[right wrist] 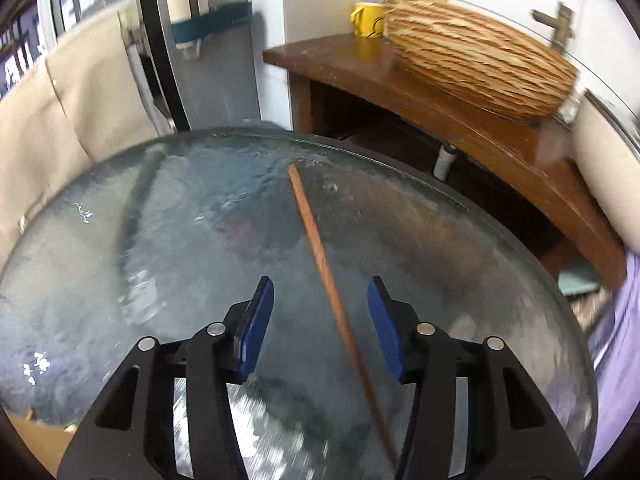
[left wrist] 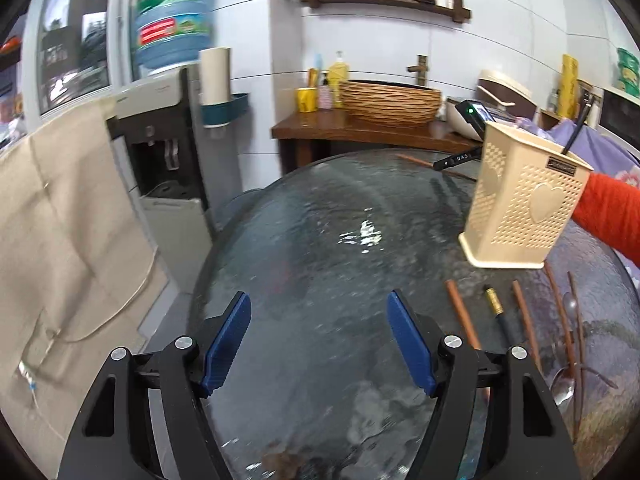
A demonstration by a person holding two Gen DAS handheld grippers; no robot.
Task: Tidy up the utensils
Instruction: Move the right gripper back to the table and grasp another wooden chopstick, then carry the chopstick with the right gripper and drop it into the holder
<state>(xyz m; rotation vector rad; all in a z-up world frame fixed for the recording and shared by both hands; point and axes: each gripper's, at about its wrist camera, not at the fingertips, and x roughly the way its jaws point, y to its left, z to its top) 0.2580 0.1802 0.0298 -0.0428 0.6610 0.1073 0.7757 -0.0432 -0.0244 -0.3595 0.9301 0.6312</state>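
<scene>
A cream perforated utensil holder (left wrist: 520, 200) stands at the right of the round glass table (left wrist: 320, 208), with one black utensil (left wrist: 576, 130) sticking out of it. Loose brown chopsticks (left wrist: 462, 314), a black-and-gold chopstick (left wrist: 498, 308) and spoons (left wrist: 564, 384) lie in front of the holder. My left gripper (left wrist: 318, 296) hovers open over bare glass, left of them, with nothing between its pads. My right gripper (right wrist: 320, 280) is open low over the table. A single brown chopstick (right wrist: 316, 236) lies on the glass and runs between its fingers, and neither pad touches it.
An orange sleeve (left wrist: 612, 216) reaches in behind the holder. A wooden side table (right wrist: 460, 108) with a woven basket (right wrist: 476, 56) and a yellow mug (right wrist: 370, 20) stands past the far rim. A water dispenser (left wrist: 160, 152) and beige cloth (left wrist: 64, 248) are left.
</scene>
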